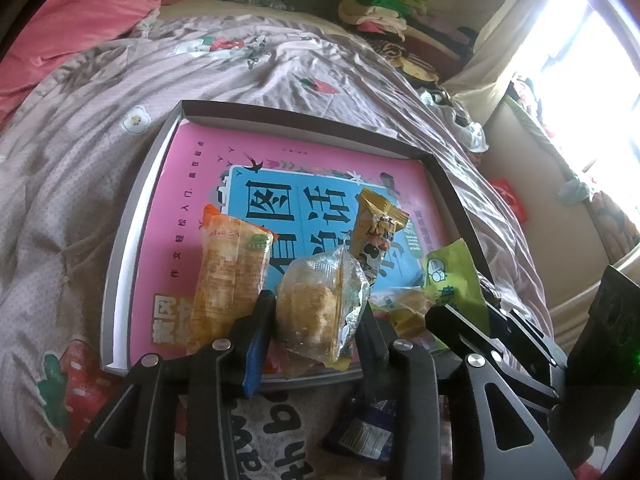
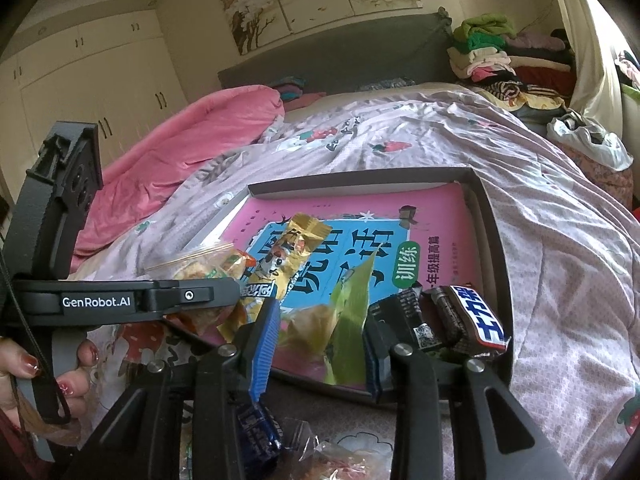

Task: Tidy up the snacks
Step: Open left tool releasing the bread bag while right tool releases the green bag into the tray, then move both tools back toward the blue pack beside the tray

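A shallow dark box (image 1: 120,264) lined with a pink and blue book lies on the bed; it also shows in the right wrist view (image 2: 496,248). Snacks lie in its near end. My left gripper (image 1: 316,320) is closed on a clear-wrapped pastry (image 1: 316,304), beside an orange cracker pack (image 1: 232,272) and a yellow bar (image 1: 376,228). My right gripper (image 2: 320,340) stands open around a green packet (image 2: 352,320), shown too in the left view (image 1: 452,276). A dark chocolate bar (image 2: 476,320) lies at its right.
A blue wrapper (image 1: 368,428) lies on the quilt in front of the box, seen also under the right gripper (image 2: 256,432). A pink blanket (image 2: 180,152) lies at the left. Folded clothes (image 2: 492,48) are stacked by the headboard. A window (image 1: 580,80) is at the right.
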Demonstrator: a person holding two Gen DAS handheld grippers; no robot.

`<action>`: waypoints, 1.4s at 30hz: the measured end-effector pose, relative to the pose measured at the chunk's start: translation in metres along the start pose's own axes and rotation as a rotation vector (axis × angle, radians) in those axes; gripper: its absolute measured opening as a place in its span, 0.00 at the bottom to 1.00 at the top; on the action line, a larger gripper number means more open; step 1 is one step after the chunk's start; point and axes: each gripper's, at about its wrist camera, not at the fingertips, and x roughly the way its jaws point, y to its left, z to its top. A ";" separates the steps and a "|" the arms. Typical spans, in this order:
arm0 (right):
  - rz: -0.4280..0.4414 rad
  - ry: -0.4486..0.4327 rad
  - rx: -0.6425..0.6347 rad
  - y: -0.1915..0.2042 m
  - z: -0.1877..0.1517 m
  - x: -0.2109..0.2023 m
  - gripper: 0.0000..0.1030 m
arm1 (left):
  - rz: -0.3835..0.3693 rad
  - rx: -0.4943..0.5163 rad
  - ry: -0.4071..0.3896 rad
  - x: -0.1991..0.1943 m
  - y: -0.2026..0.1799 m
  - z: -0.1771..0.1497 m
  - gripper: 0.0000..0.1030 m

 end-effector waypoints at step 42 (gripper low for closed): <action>-0.025 -0.071 0.028 -0.008 0.005 -0.017 0.54 | 0.009 0.035 -0.088 -0.039 -0.013 0.004 0.67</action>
